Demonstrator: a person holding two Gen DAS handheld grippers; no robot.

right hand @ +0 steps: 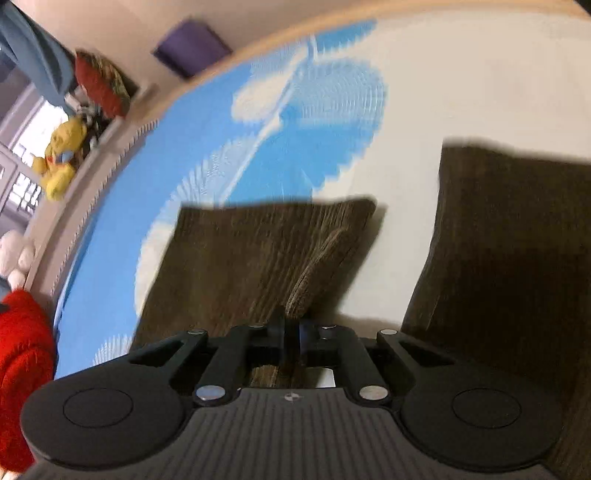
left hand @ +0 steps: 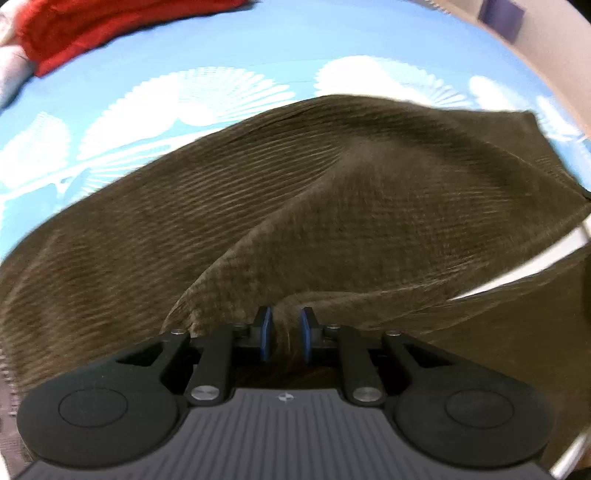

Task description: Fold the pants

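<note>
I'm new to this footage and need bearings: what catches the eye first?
Brown corduroy pants sprawl across the middle of a sky-blue bedsheet with white shell prints. A red garment lies at the far left corner, and a yellow plush toy sits on the ledge beyond the bed.

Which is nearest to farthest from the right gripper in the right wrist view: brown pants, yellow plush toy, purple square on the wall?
From the right gripper:
1. brown pants, pinched in the jaws, directly ahead.
2. yellow plush toy, on the ledge past the bed's left edge.
3. purple square, upper left on the wall.
</note>
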